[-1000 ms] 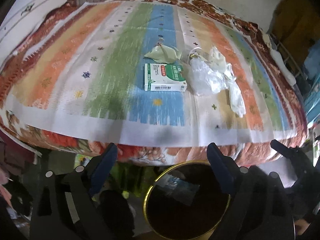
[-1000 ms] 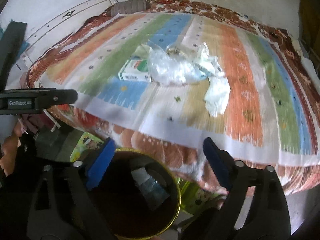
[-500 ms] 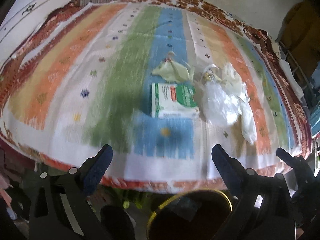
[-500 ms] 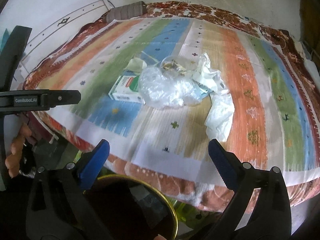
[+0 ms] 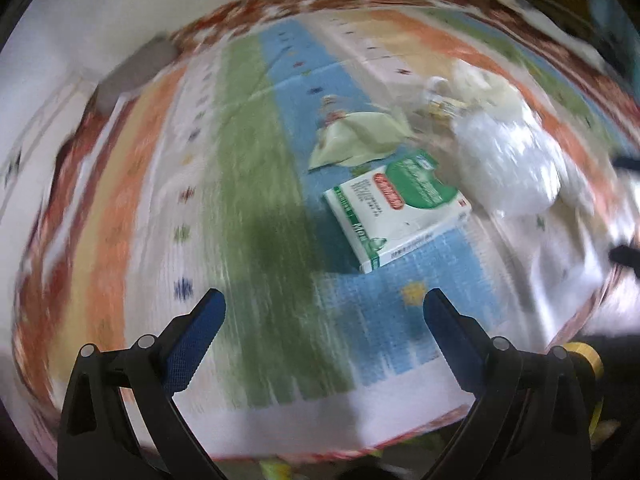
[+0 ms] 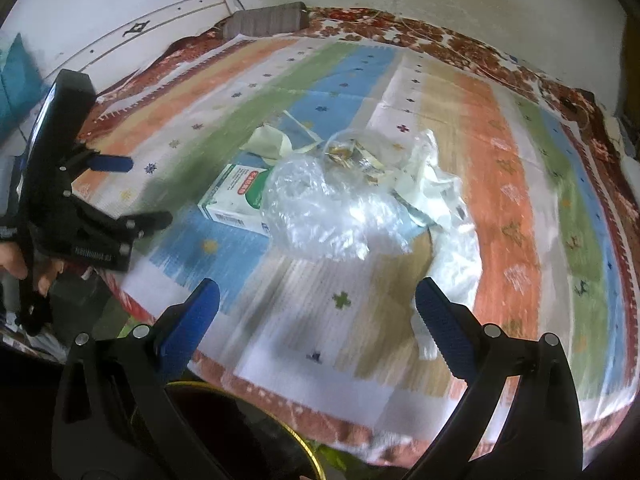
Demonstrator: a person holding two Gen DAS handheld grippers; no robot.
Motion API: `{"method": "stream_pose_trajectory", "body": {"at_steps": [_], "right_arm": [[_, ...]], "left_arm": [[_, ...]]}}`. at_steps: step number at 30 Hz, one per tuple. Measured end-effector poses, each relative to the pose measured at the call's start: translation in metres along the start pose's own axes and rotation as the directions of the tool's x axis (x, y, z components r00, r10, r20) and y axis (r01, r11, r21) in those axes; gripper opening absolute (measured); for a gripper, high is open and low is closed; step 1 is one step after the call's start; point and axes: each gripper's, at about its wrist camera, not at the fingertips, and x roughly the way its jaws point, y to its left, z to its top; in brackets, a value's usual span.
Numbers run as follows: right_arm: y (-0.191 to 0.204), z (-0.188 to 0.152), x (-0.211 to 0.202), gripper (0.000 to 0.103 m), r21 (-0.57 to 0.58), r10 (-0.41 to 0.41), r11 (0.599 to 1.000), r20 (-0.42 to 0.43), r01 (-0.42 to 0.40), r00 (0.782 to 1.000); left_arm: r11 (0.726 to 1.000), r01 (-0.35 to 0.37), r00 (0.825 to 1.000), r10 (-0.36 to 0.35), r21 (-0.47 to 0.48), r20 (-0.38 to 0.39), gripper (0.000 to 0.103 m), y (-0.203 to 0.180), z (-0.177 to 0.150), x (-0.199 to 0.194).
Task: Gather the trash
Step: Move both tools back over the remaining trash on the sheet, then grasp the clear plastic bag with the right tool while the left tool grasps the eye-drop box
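Trash: crumpled clear plastic, green-white box.

I find no text that I can read with confidence. The green-and-white box on the striped bedspread carries a red oval label, white lettering on its green panel and lines of small print along its edge, all too blurred to make out in both wrist views. I see print nowhere else.
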Motion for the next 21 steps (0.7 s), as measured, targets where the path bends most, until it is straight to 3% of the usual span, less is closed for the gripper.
{"method": "stream_pose_trajectory", "body": {"at_steps": [8,11,15,18,21], "right_arm": [[-0.001,0.014,0.027,0.089,-0.019,0.011,1.000,-0.028,-0.011,1.000],[0.001,0.018,0.032,0.086,-0.026,0.029,0.999,-0.034,-0.030,0.999],[0.002,0.017,0.037,0.075,-0.048,0.043,0.998,-0.036,-0.045,0.998],[-0.003,0.019,0.041,0.070,-0.047,0.047,0.998,-0.042,-0.049,0.998],[-0.008,0.020,0.043,0.062,-0.033,0.064,0.997,-0.055,-0.066,0.996]], "left_arm": [[0.978,0.091,0.992,-0.104,0.187,0.065,0.097,-0.018,0.004,0.013],[0.957,0.153,0.987,-0.158,0.246,0.002,0.097,-0.021,0.012,0.021],[0.929,0.260,0.964,-0.266,0.262,-0.014,0.097,-0.009,0.028,0.024],[0.889,0.328,0.941,-0.336,0.318,-0.030,0.097,-0.014,0.039,0.025],[0.842,0.351,0.932,-0.356,0.410,-0.067,0.097,-0.030,0.048,0.030]]}}
